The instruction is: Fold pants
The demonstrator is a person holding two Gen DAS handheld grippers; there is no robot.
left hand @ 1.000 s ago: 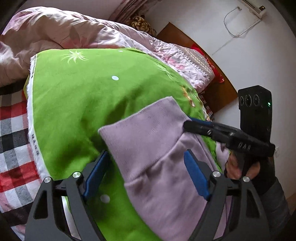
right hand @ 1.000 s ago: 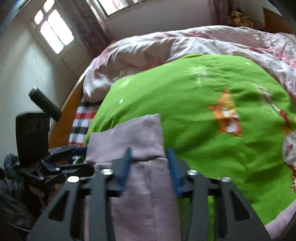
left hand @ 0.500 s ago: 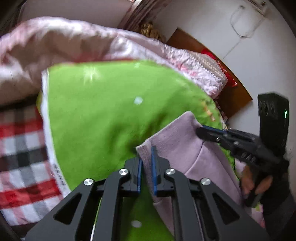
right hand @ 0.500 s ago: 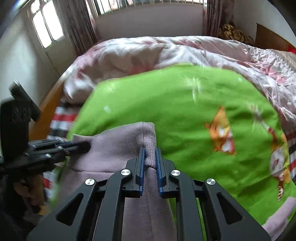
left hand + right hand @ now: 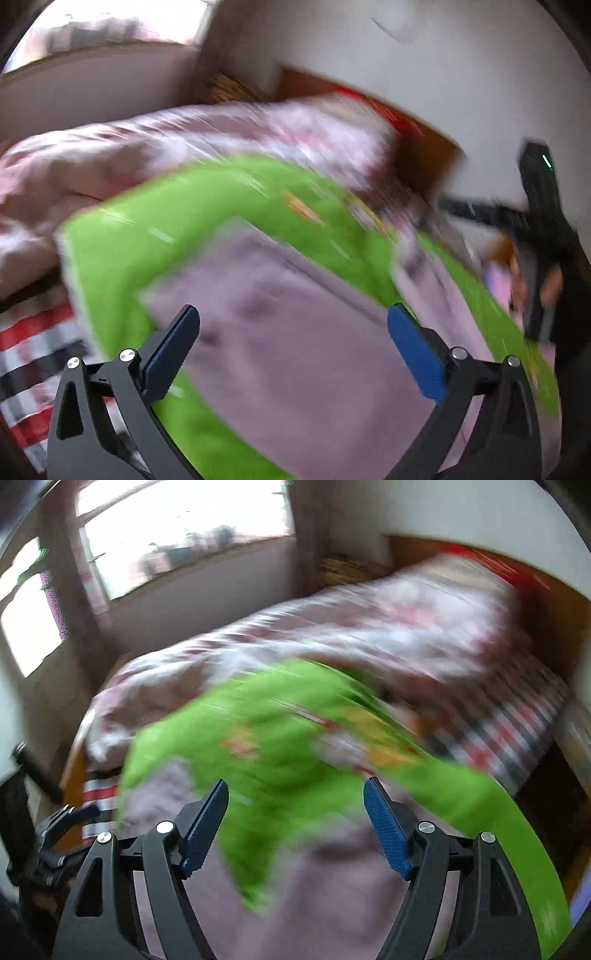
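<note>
On the green blanket (image 5: 122,236) lie pants (image 5: 295,332); both grippers' jaws just opened wide, empty.

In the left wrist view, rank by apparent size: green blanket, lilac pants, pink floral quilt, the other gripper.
1. lilac pants and green blanket: too close to separate, with pants nearest the camera and covering the blanket
2. pink floral quilt
3. right gripper, smallest

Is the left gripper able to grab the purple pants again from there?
Probably yes. The left gripper has just opened wide and holds nothing, and the purple pants lie flat on the green blanket right ahead, uncovered.
</note>
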